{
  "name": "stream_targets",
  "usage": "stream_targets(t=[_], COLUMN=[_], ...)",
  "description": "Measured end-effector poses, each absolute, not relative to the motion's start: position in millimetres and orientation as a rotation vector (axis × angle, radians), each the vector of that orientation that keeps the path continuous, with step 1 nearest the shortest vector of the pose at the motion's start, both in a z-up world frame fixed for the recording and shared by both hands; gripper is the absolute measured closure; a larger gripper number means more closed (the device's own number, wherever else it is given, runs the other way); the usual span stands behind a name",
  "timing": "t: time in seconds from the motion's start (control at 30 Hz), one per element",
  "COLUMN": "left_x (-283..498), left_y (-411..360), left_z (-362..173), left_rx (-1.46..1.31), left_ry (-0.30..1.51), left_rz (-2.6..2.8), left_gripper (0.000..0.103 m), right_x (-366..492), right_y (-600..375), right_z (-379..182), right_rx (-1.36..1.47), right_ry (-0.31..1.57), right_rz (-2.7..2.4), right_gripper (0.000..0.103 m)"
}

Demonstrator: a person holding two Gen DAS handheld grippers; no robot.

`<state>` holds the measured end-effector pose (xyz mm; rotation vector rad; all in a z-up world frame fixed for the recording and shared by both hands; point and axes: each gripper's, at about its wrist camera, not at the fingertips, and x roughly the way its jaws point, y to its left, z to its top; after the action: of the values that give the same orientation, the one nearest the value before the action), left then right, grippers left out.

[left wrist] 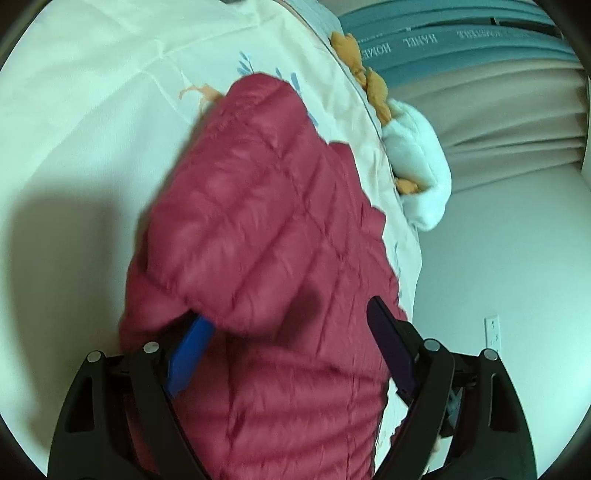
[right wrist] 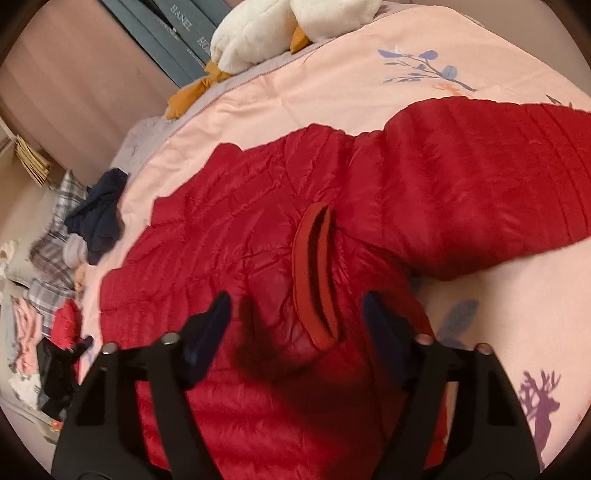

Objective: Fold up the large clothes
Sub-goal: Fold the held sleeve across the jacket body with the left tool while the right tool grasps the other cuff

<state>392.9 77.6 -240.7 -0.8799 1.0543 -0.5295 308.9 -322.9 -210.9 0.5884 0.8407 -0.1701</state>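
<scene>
on the floral bedspread (right wrist: 332, 88), a red quilted jacket (right wrist: 258, 229), both hand-held grippers agape

I read "HANEL HOME" upside down on the teal bands (left wrist: 436, 40) along the bed's far side in my left wrist view; further lettering to its right is too blurred to read. My right wrist view shows the same bands (right wrist: 177, 33) with "HANEL" and a cut-off "HO".
</scene>
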Motion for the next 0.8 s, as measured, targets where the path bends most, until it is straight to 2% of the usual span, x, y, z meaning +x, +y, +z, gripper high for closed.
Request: stream_targets(t=[0.03,0.07,0.13,0.23,0.3,0.47,0.57,0.7,0.8], left_x=[395.9,399.4,408.5,411.8,413.4,415.5,417.2,397.6,376.2], left_y=[78.8,80.2,85.8,96.4,101.1,99.1,95.8,88.0,81.9], left_z=[-241.4,-242.1,-244.3,-245.6,-248.1,-249.0,-242.2,-217.4,-196.2], left_rx=[-0.895,-0.920,-0.972,-1.020,-1.051,-0.996,-0.905,-0.630,-0.436], left_ry=[1.040,1.019,0.976,0.936,0.925,0.943,0.995,1.061,1.004], left_rz=[-0.519,-0.507,-0.470,-0.421,-0.400,-0.365,-0.365,-0.351,-0.317], left_gripper=[0.019,0.019,0.019,0.022,0.025,0.031,0.032,0.031,0.031], right_x=[311.0,313.4,313.3,305.0,307.0,318.0,314.3,294.4,289.7], right_y=[-320.9,-319.0,-318.1,-323.1,-326.5,-325.1,-328.7,-320.9,-304.2], right_z=[-211.7,-212.1,-205.2,-189.0,-193.1,-223.3,-215.1,-183.1,-167.9], right_rx=[0.569,0.556,0.543,0.526,0.519,0.462,0.469,0.336,0.233], right_ry=[0.844,0.841,0.813,0.733,0.754,0.879,0.871,0.763,0.715], right_rz=[-0.173,-0.165,-0.169,-0.195,-0.200,-0.235,-0.240,-0.279,-0.221], right_gripper=[0.076,0.085,0.089,0.090,0.090,0.087,0.079,0.058,0.056])
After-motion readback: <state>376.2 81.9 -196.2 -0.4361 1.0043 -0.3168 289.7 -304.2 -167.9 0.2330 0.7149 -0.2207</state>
